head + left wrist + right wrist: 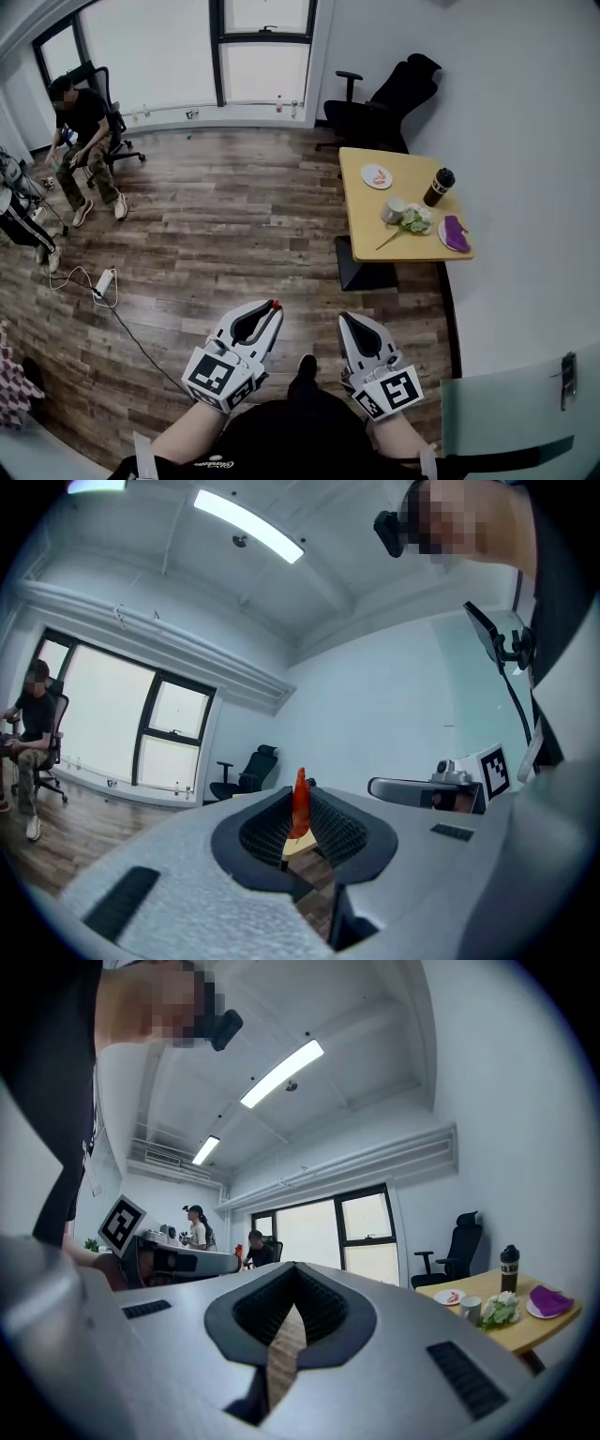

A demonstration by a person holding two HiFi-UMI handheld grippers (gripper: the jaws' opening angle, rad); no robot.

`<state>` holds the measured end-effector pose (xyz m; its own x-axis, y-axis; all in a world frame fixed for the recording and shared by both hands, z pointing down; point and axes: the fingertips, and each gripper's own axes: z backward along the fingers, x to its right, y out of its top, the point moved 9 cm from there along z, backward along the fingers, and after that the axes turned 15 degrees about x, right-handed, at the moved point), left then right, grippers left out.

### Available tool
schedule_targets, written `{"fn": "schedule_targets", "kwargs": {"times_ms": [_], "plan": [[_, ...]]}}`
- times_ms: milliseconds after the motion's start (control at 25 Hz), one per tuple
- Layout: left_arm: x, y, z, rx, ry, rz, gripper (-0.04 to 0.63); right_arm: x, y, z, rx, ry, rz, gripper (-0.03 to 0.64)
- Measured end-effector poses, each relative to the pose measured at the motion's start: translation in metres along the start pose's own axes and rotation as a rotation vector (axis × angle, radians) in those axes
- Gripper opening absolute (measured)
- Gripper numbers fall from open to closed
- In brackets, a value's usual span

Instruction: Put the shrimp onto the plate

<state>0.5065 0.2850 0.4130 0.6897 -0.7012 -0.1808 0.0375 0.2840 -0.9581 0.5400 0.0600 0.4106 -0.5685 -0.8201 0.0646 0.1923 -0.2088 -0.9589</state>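
A white plate (377, 176) with a reddish shrimp on it lies at the far end of a small yellow table (361, 202), well ahead of me to the right. The same plate (452, 1297) shows small in the right gripper view. My left gripper (274, 307) is held low over the wood floor. It is shut on a thin orange-red shrimp (300, 806) that sticks up from its tips. Beside it, my right gripper (345, 320) is shut with nothing in it; only floor shows through the slit behind its tips.
Also on the table are a white cup (394, 208), a dark bottle (438, 186), leafy greens (413, 222) and a plate with something purple (454, 233). A black office chair (384, 101) stands behind it. A seated person (82, 141) and a power strip (103, 279) are at the left.
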Motion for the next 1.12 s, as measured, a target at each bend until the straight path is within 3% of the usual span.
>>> {"fn": "schedule_targets", "kwargs": {"times_ms": [560,880,1120], "plan": [[-0.041,-0.022,-0.172,0.015,0.064,-0.011,0.055,0.174,-0.011,-0.077,0.006,0.028,-0.027,0.0],[-0.058,-0.025,-0.205,0.027,0.087,-0.022,0.055,0.21,-0.016,-0.107,0.029,0.043,-0.036,0.0],[-0.095,-0.033,-0.227,0.048,0.098,-0.022,0.055,0.229,-0.032,-0.146,0.027,0.062,-0.024,0.0]]}}
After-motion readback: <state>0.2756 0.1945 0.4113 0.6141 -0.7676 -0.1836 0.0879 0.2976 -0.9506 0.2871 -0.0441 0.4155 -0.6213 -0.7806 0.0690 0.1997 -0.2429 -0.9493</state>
